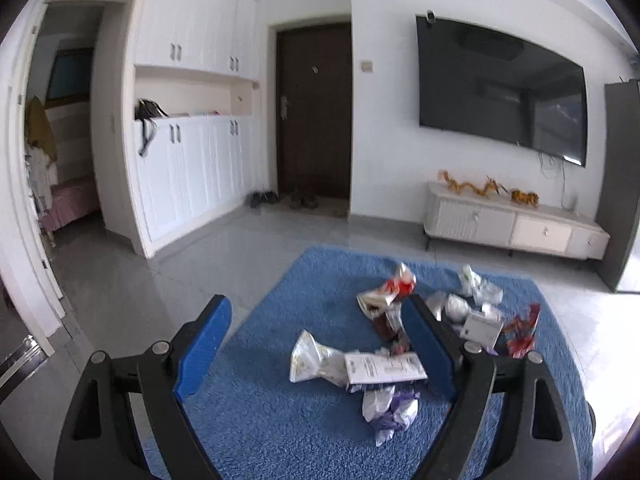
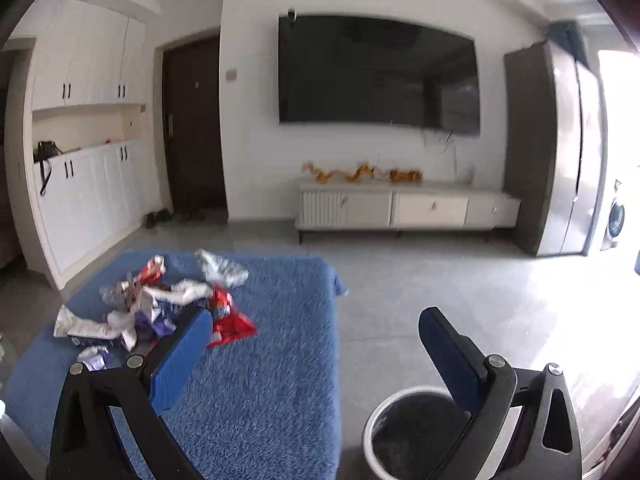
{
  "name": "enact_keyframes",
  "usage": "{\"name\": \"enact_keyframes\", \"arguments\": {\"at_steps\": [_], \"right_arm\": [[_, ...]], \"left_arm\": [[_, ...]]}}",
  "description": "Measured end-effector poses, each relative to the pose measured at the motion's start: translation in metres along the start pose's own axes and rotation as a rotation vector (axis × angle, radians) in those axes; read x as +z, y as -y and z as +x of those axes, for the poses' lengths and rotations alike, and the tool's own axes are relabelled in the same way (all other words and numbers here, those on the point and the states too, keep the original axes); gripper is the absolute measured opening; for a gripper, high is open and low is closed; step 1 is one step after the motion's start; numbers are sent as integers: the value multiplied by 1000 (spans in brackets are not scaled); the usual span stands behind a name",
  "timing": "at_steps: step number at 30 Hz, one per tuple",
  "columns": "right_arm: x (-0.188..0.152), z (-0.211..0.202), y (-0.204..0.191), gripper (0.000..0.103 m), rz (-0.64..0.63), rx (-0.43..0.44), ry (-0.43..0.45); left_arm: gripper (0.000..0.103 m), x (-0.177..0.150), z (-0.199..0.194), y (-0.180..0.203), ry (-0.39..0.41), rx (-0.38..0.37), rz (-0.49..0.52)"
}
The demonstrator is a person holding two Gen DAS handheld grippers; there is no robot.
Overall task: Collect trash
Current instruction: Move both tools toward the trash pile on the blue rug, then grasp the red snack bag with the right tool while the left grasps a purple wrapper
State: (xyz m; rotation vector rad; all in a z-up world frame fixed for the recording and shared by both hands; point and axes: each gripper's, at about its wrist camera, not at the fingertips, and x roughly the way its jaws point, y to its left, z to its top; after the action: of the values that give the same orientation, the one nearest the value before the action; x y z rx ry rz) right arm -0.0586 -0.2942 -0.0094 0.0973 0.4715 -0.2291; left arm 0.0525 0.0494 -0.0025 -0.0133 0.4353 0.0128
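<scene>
A heap of crumpled wrappers and packets (image 1: 384, 364) lies on a blue shaggy rug (image 1: 280, 420). The heap also shows in the right wrist view (image 2: 152, 308) on the rug (image 2: 260, 400). My left gripper (image 1: 316, 312) is open and empty above the rug, its right finger in front of the heap. My right gripper (image 2: 316, 320) is open and empty over the rug's right edge. A white round bin (image 2: 400, 432) with a dark inside stands on the floor under its right finger. A red wrapper (image 2: 230, 322) lies nearest the right gripper's left finger.
A white TV cabinet (image 2: 400, 208) with orange ornaments stands under a wall TV (image 2: 376, 72). A dark door (image 1: 314, 112) and white cupboards (image 1: 192, 168) are at the left. A grey fridge (image 2: 560, 152) stands at the right. Grey tiled floor (image 2: 460, 288) surrounds the rug.
</scene>
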Motion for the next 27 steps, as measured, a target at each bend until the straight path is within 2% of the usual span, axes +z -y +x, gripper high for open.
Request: {"name": "enact_keyframes", "arguments": {"at_steps": [4,9,10,14,19,23,27], "right_arm": [[-10,35,-7,103,1,42,-88],[-19,71,-15,103,3,85,-169],[-19,77,-17,101,-1,92,-184],[-21,99,-23,94,-15,123,-223],[-24,120,-33,92,-29,159,-259],[-25,135,-38,87,-29,188,-282],[-24,147,-42,80,-39,213,-293]], "left_arm": [[86,-22,25,11,-117,-132,58],[85,-58,50,42,-259,-302,165],[82,-63,53,48,-275,-332,180],[57,-76,75,65,-363,-452,200],[54,-79,96,65,-412,-522,178],[39,-86,117,67,-476,-549,169],[38,-92,131,65,-507,-519,165]]}}
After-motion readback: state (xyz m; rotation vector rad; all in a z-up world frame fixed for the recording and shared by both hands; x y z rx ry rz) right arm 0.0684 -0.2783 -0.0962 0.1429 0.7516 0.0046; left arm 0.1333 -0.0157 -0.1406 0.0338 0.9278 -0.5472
